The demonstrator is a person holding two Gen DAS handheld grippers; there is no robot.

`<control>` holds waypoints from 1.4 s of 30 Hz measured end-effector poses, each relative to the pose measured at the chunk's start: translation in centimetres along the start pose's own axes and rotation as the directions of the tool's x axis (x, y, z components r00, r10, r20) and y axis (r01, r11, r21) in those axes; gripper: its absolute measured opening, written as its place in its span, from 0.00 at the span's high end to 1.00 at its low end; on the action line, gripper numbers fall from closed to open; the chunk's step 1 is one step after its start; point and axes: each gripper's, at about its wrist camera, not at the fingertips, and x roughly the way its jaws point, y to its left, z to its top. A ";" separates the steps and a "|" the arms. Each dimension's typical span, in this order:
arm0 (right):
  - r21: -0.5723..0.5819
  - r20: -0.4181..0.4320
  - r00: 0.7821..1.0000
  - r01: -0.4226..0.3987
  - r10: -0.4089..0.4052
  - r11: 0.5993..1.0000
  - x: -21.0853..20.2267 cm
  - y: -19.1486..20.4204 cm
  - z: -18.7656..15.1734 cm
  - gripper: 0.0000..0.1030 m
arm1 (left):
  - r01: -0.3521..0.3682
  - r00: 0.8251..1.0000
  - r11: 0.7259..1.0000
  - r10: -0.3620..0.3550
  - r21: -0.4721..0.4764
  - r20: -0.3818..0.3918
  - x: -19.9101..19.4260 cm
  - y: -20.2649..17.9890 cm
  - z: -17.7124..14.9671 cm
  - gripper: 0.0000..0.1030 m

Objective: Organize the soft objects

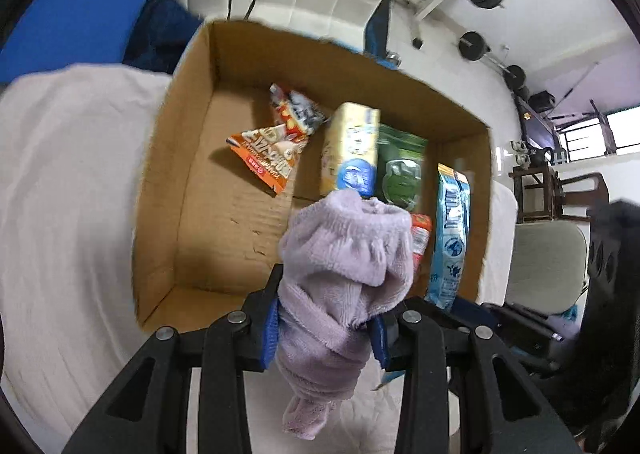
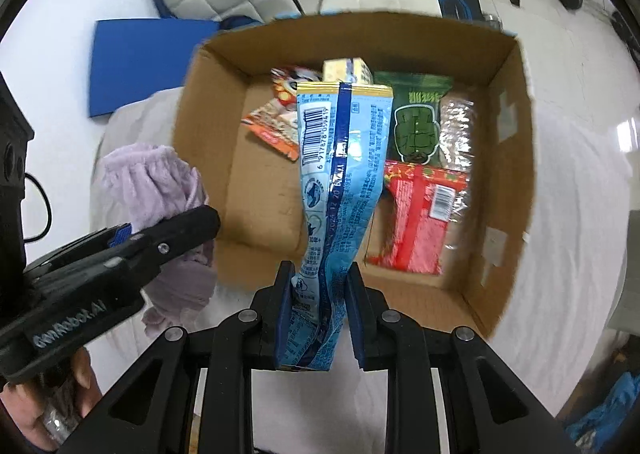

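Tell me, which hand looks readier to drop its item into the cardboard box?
Probably the right gripper: its blue snack packet already hangs over the cardboard box, while the left gripper's purple towel sits at the edge.

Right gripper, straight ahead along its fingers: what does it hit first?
Probably the cardboard box floor, near the red packet. The right gripper is shut on the blue snack bag, whose tip would land first; depth is unclear.

Left gripper [image 1: 326,318] and right gripper [image 2: 318,294]: black plastic linkages showing silver screws [image 2: 390,316], blue finger pads [image 1: 270,328]; white lettering [image 2: 70,324] showing sideways; bare hand [image 2: 48,402] wearing ring.
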 end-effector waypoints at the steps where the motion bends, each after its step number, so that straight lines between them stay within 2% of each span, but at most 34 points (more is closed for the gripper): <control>1: 0.010 -0.013 1.000 0.013 -0.013 1.000 1.0 -0.1 0.7 0.75 | 0.005 1.000 1.000 -0.006 -0.017 -0.017 0.9 0.5 0.7 0.68; 8: 0.098 -0.071 0.997 0.050 -0.043 0.994 6.6 -1.6 3.2 0.75 | -0.019 0.994 0.999 0.014 -0.043 -0.109 5.6 2.1 2.7 0.67; 12: 0.103 -0.067 0.995 0.084 -0.077 0.991 8.0 -1.6 3.7 0.75 | -0.046 0.990 0.999 0.042 -0.026 -0.136 7.5 2.2 2.8 0.67; 18: 0.114 -0.104 0.993 0.076 -0.064 0.991 9.5 -1.5 3.6 0.73 | -0.117 0.980 0.993 0.118 0.015 -0.160 9.1 2.0 3.0 0.63; 20: 0.114 -0.103 0.992 0.079 -0.068 0.990 9.3 -1.6 3.6 0.73 | -0.122 0.980 0.992 0.124 0.022 -0.153 9.0 1.9 2.8 0.59; 22: 0.111 -0.113 0.991 0.079 -0.066 0.991 9.7 -2.0 3.7 0.73 | -0.123 0.982 0.992 0.126 0.025 -0.143 8.7 1.8 2.5 0.47; 24: 0.107 -0.111 0.991 0.087 -0.075 0.990 9.7 -2.5 3.7 0.70 | -0.126 0.984 0.992 0.129 0.029 -0.126 8.2 1.6 2.3 0.45; 26: 0.106 -0.105 0.991 0.089 -0.078 0.990 9.5 -2.6 3.8 0.57 | -0.135 0.985 0.990 0.138 0.034 -0.106 7.6 1.4 2.0 0.44; 28: 0.108 -0.093 0.993 0.086 -0.076 0.990 9.1 -2.8 3.8 0.48 | -0.146 0.986 0.989 0.148 0.036 -0.080 6.7 1.2 1.6 0.37; 29: 0.109 -0.087 0.993 0.086 -0.076 0.990 8.9 -2.9 3.7 0.45 | -0.150 0.986 0.988 0.152 0.039 -0.064 6.2 1.2 1.4 0.37; 33: 0.102 -0.053 0.992 0.123 -0.118 0.987 7.9 -3.0 2.8 0.43 | -0.174 0.985 0.983 0.175 0.052 -0.009 4.6 0.9 0.2 0.36; 35: 0.100 -0.040 0.989 0.148 -0.145 0.984 7.5 -3.0 2.3 0.43 | -0.182 0.983 0.982 0.181 0.056 0.021 4.0 0.5 -0.6 0.33; 36: 0.098 -0.031 0.988 0.154 -0.152 0.983 7.2 -2.8 2.0 0.43 | -0.184 0.983 0.981 0.182 0.058 0.036 3.7 0.2 -0.7 0.24; 39: 0.097 -0.014 0.985 0.170 -0.170 0.981 6.3 -2.7 0.8 0.43 | -0.206 0.975 0.977 0.200 0.061 0.092 2.8 0.2 -0.8 0.16; 40: 0.094 -0.008 0.984 0.178 -0.178 0.980 6.3 -2.7 0.3 0.43 | -0.210 0.974 0.976 0.204 0.060 0.099 2.9 0.1 -0.7 0.10; 42: 0.092 0.005 0.980 0.196 -0.197 0.976 6.0 -2.5 0.1 0.38 | -0.211 0.972 0.976 0.204 0.052 0.117 2.7 0.2 -0.9 0.05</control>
